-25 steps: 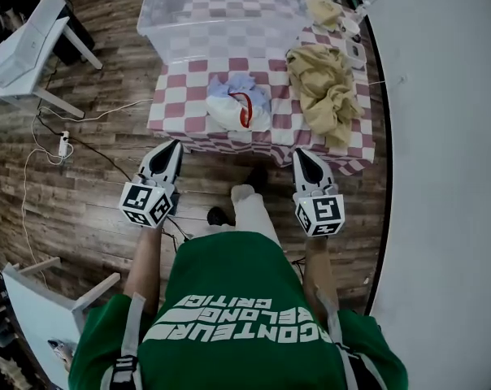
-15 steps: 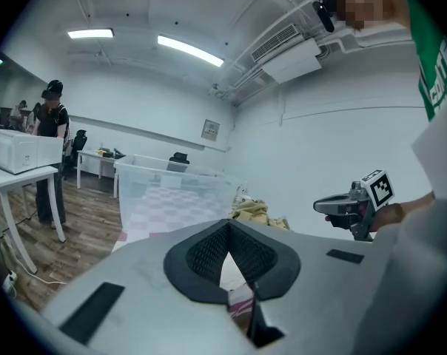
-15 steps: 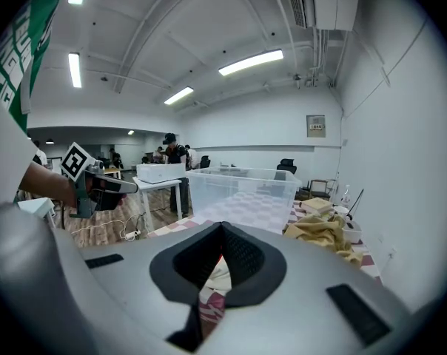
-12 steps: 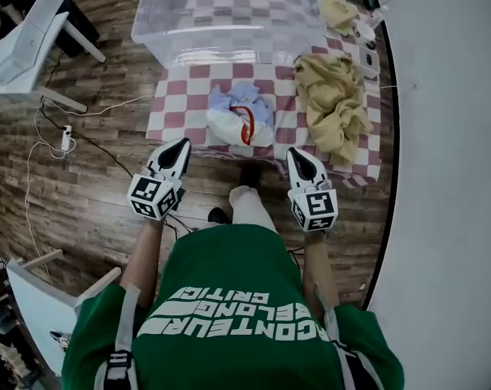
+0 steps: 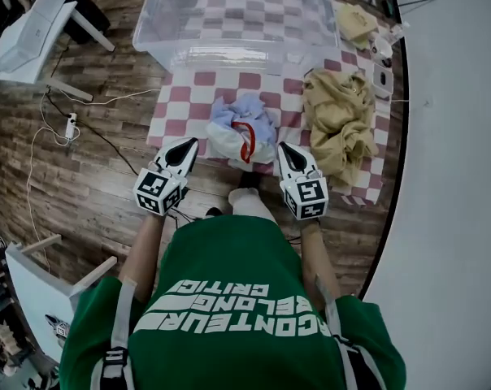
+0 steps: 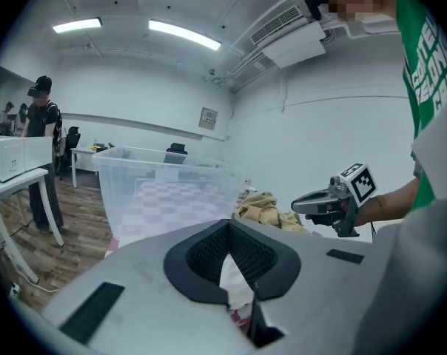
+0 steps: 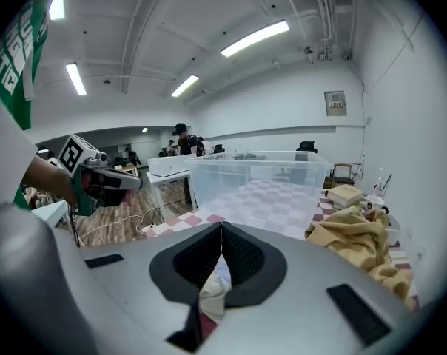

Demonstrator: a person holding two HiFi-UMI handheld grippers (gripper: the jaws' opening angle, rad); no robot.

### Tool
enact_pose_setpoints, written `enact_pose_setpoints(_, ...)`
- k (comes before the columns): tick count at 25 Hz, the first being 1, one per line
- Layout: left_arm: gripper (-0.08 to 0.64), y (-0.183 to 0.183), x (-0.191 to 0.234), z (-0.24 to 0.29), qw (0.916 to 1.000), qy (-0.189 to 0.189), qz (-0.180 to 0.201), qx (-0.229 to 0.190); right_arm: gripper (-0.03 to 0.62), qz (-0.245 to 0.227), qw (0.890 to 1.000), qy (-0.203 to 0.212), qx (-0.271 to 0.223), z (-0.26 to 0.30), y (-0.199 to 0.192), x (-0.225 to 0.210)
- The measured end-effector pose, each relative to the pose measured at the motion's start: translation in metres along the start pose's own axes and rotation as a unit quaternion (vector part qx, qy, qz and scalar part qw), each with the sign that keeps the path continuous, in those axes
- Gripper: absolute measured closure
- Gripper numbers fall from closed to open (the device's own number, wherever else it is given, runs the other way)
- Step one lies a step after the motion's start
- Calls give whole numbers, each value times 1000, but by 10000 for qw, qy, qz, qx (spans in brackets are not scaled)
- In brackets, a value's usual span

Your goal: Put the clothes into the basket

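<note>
Two grippers, the left gripper (image 5: 187,146) and the right gripper (image 5: 284,151), hover at the near edge of the tabletop (image 5: 180,104) with jaws closed and empty, on either side of the white-and-blue bundle of clothes (image 5: 241,124). A tan garment (image 5: 339,124) lies just right of the bundle, and the clear basket (image 5: 221,54) stands behind. To pick up well, open both jaws before reaching the bundle, bite deep into thick folds from each side, then lift clear of the basket's near wall.
</note>
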State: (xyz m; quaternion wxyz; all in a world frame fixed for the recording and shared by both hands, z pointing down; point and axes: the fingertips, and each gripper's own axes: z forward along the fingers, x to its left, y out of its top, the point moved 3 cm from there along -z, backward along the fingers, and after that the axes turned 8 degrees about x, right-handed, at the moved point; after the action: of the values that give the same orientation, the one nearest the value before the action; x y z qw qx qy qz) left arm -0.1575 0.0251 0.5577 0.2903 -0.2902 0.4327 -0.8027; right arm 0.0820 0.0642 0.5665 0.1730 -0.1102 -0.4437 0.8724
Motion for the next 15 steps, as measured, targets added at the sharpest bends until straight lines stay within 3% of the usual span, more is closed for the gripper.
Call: enact_pose_setpoints(15, 557, -18, 3, 45, 9982, 400, -254, 357, 584, 27, 9949, 964, 280, 47, -9, -31)
